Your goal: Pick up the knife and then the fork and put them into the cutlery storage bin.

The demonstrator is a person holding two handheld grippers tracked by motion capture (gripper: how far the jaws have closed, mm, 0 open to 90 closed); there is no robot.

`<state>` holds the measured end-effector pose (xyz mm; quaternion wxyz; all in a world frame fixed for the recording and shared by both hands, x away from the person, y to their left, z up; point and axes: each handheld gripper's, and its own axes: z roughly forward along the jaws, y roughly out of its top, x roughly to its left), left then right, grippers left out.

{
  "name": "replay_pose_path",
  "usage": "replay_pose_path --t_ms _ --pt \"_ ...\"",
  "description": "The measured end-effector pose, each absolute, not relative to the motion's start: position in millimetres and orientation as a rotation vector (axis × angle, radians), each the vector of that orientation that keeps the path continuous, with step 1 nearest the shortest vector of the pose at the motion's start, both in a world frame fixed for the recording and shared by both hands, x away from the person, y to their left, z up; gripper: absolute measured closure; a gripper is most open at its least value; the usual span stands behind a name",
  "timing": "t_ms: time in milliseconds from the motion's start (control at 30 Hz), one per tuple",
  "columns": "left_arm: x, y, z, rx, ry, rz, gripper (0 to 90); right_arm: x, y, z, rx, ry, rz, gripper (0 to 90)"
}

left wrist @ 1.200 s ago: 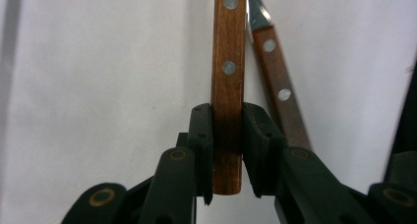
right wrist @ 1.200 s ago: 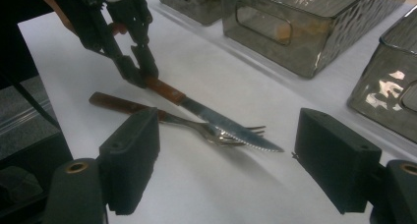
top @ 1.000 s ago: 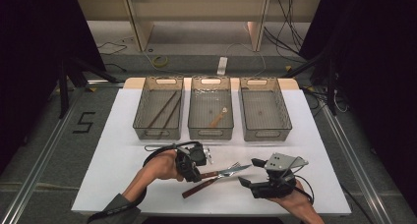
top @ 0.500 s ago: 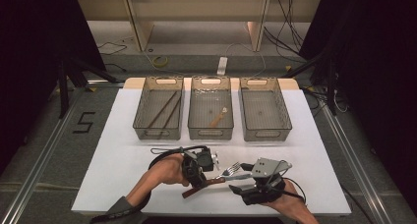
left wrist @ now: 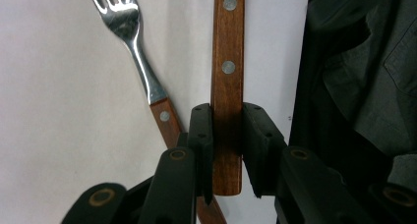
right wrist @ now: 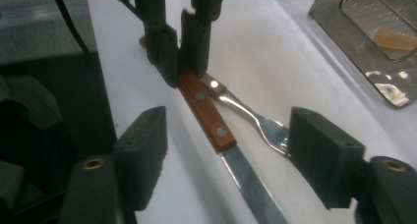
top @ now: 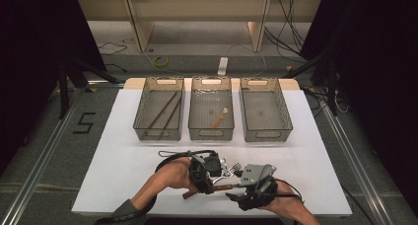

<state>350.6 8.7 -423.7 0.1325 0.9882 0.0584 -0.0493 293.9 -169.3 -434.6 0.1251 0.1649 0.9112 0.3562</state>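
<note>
Left gripper (left wrist: 227, 150) clamps the knife (left wrist: 227, 86) handle; right gripper (right wrist: 227, 153), jaws just closing, straddles knife and fork (right wrist: 265, 126) unpinched.
Best practice: centre the right jaws on the blade alone, at lower centre, excluding the fork.

Reddish-brown wooden knife handle (left wrist: 227, 86) with silver rivets, steel-grey blade (right wrist: 251, 184), silver fork (left wrist: 129, 32) with brown handle, black claws, white tabletop (top: 123, 161), translucent grey bins (top: 264, 109).
</note>
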Motion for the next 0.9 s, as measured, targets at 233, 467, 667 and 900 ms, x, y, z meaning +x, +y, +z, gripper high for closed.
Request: replay_pose_path --t_ms 233,467,667,900 --pt "348.6 4.1 -422.9 2.868 0.16 -0.153 75.0 289.8 -158.0 -442.1 0.344 2.665 0.913 44.3" --pt "346.2 0.1 -424.0 2.869 0.15 -0.173 75.0 287.5 -153.9 -445.5 0.265 2.666 0.828 52.1" --pt "351.0 -1.2 -420.8 2.944 0.013 -0.194 75.0 287.7 -152.5 -449.0 0.184 2.687 0.78 59.0" --pt "346.3 -0.1 -423.5 2.863 0.123 -0.223 75.0 285.9 -151.9 -447.8 0.141 2.688 0.774 61.8"
